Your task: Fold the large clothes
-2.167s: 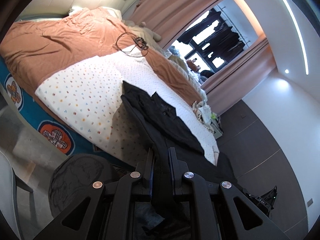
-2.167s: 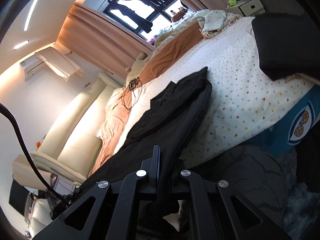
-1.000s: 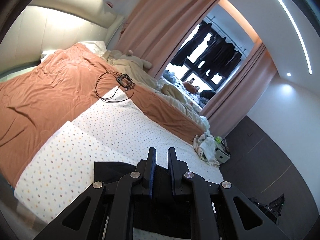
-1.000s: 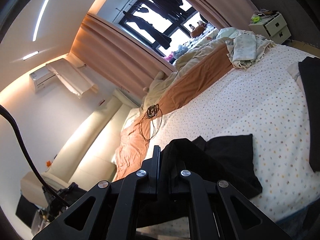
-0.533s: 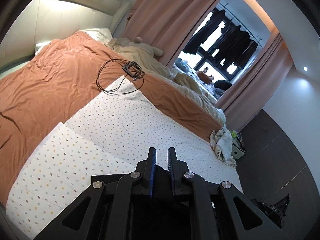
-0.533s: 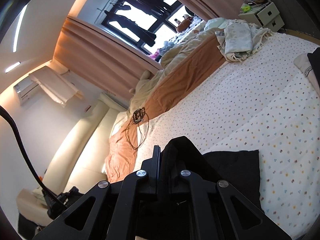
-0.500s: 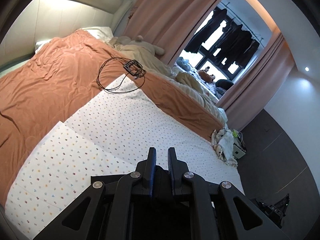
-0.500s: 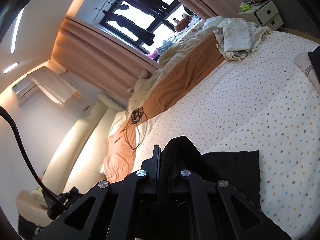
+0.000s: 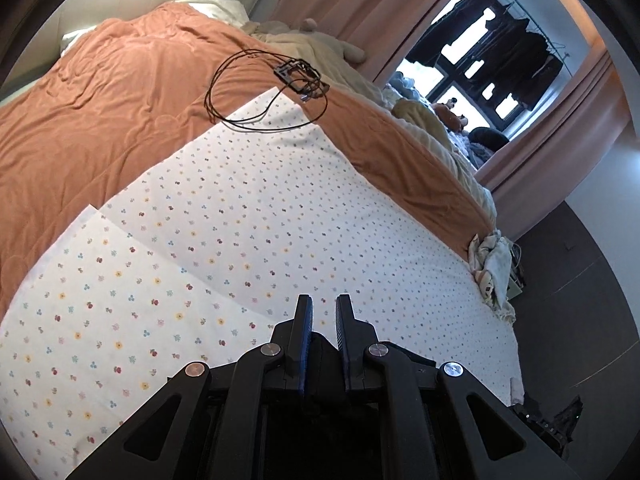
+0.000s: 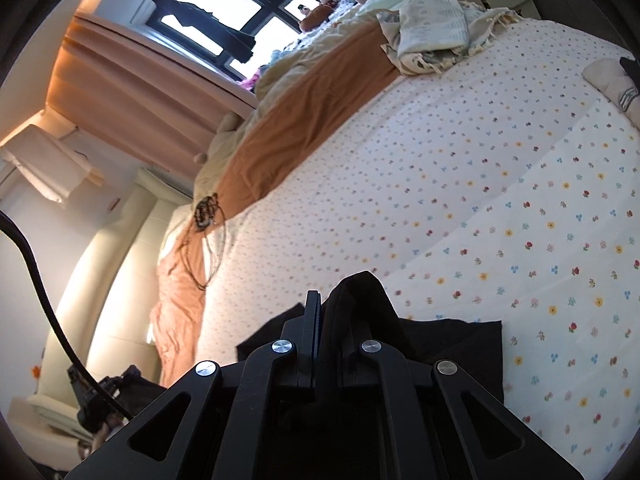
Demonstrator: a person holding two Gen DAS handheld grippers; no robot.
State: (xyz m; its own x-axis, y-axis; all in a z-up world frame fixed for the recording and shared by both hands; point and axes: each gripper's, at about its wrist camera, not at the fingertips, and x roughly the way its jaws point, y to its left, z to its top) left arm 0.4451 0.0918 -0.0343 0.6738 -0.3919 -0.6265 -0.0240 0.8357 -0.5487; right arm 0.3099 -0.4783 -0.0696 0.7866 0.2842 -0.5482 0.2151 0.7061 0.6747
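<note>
A black garment (image 10: 448, 344) lies at the near edge of the flower-print white sheet (image 10: 460, 184). My right gripper (image 10: 327, 300) is shut on a raised fold of the black garment, which drapes over its right finger. In the left wrist view my left gripper (image 9: 322, 304) is shut on the black garment (image 9: 322, 354), which shows only deep between the fingers; the rest is hidden under the gripper body. The flower-print sheet (image 9: 248, 208) spreads ahead of it.
An orange blanket (image 9: 100, 92) covers the far bed, with a black cable coil and small device (image 9: 298, 74) on it. Crumpled pale cloth (image 10: 432, 36) lies at the bed's far corner. A beige folded item (image 10: 608, 78) sits at the right edge. Curtains and a window stand beyond.
Both grippers have carried the black garment forward over the bed and lower toward the sheet. More of the sheet fills both views, and less of the garment shows ahead of the fingers.
</note>
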